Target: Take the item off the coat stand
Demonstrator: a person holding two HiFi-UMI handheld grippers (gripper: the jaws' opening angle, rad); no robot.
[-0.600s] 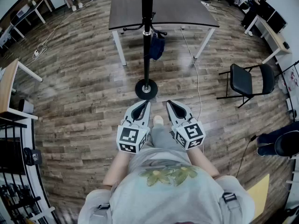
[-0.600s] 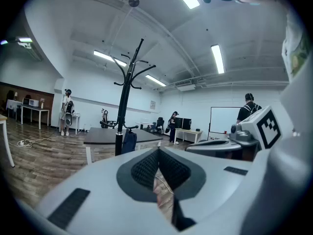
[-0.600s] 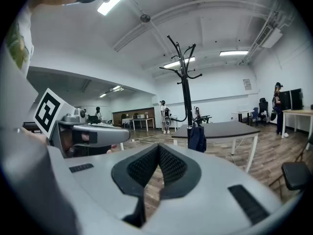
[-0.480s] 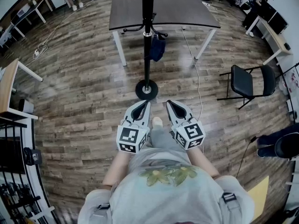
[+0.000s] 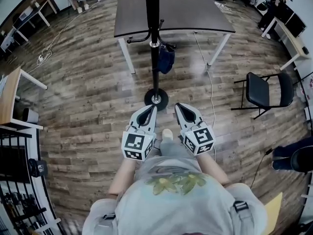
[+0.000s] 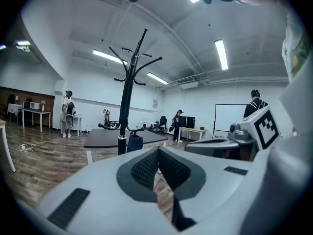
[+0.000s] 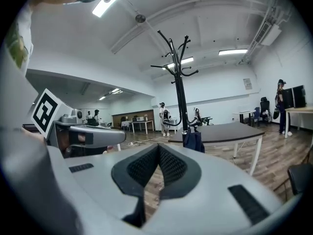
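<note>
Honestly this one's barely off the starting line. The person is standing a little way back from the coat stand (image 5: 155,58), with the left gripper (image 5: 150,109) and right gripper (image 5: 181,108) held side by side low in front of their body, both aimed toward the stand's base but well short of it. Both sets of jaws are pressed together with nothing in them, you just see floor past the pads. The item (image 5: 166,60), a dark blue bag-looking thing, hangs from one of the stand's lower hooks, tucked right against the pole on its right side, and neither gripper is anywhere near it. The upper hooks look bare from here. There's a table (image 5: 195,13) just behind the stand. So by my reckoning nothing's done yet and the whole job is left: step in to the stand, open a gripper, get hold of the item, lift it up off its hook and carry it clear. I can't tell from here whether it hangs by a strap or a loop.
</note>
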